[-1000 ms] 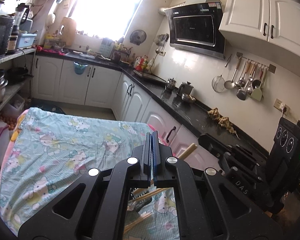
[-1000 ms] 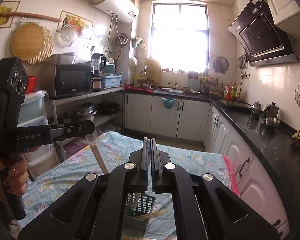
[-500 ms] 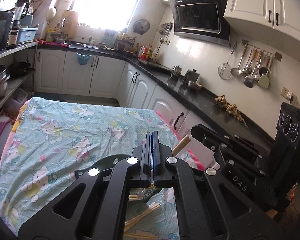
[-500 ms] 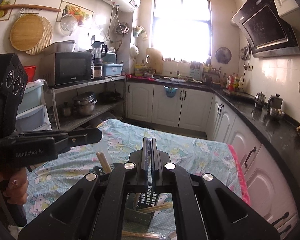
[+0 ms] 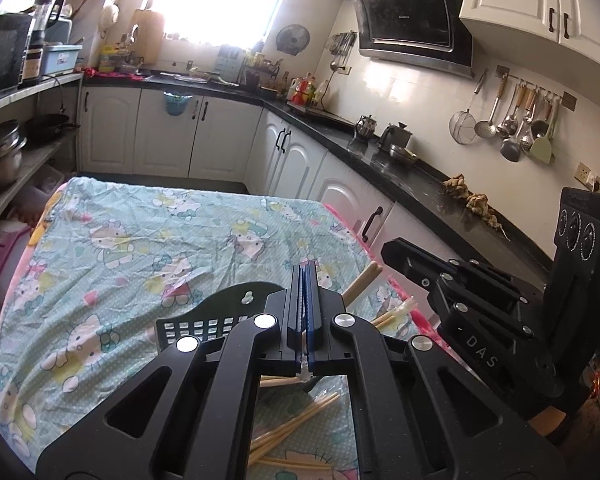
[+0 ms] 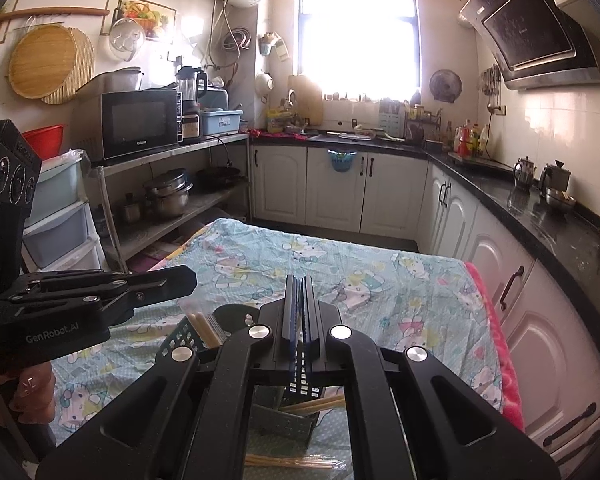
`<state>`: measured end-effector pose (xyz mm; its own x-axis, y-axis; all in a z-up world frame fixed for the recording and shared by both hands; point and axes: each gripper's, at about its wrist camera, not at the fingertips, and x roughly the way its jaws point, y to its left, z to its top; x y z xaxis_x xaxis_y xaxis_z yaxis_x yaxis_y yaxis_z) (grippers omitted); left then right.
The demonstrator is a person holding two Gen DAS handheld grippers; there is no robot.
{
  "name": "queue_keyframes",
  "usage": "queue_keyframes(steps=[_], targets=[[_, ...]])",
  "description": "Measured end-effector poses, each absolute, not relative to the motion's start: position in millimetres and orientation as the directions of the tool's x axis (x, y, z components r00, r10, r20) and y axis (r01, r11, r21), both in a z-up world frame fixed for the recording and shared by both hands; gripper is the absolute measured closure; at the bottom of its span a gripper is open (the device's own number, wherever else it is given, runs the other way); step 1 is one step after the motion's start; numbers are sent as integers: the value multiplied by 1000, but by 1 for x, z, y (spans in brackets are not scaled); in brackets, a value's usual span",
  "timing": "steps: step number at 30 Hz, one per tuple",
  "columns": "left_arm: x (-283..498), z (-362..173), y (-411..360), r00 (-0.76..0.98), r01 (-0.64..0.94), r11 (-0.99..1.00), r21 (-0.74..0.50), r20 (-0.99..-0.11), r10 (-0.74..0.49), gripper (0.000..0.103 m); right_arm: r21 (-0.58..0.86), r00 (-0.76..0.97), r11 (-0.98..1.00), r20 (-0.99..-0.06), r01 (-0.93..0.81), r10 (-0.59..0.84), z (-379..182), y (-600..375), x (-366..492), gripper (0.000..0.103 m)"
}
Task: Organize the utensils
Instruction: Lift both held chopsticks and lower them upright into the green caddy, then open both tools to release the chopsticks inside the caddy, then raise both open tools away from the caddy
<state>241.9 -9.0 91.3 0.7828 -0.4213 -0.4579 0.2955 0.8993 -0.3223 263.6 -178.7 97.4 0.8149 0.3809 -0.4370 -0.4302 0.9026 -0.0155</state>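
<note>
Both grippers over the black utensil basket on the cloth-covered bench.

In the lower centre of the left view, we see the left gripper with fingers pressed together — a clear wrapper scrap appears pinched at their base. The right gripper shows fingers nearly closed, holding nothing we can see. Wooden chopsticks stand in the basket — more chopsticks lie loose at the frame bottom.
</note>
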Motion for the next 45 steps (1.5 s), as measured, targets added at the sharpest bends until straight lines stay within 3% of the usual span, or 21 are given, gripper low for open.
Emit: queue_keyframes(steps=[4, 8, 10, 12, 19, 21, 30, 45], targets=[[242, 87, -3, 783, 278, 901, -334, -464, -414, 103, -11, 814, 905, -440, -426, 378, 96, -179, 262, 81], [238, 89, 3, 793, 263, 905, -333, -459, -400, 102, -24, 820, 907, -438, -421, 369, 97, -180, 256, 78], [234, 92, 5, 800, 259, 907, -331, -453, -394, 94, -27, 821, 906, -435, -423, 370, 98, -182, 254, 72], [229, 95, 8, 808, 254, 910, -328, -444, -386, 78, -35, 826, 906, -427, -421, 367, 100, -182, 249, 70], [211, 108, 18, 841, 232, 918, -321, -409, -355, 56, -52, 839, 904, -400, -424, 370, 109, -187, 232, 57], [205, 113, 22, 852, 226, 920, -321, -392, -346, 41, -56, 842, 904, -391, -425, 372, 111, -188, 227, 54], [180, 123, 40, 881, 196, 921, -338, -353, -317, 14, -54, 851, 903, -364, -425, 379, 118, -196, 206, 46], [149, 114, 51, 887, 165, 925, -342, -359, -291, 11, -79, 850, 891, -349, -447, 395, 118, -193, 170, 36]])
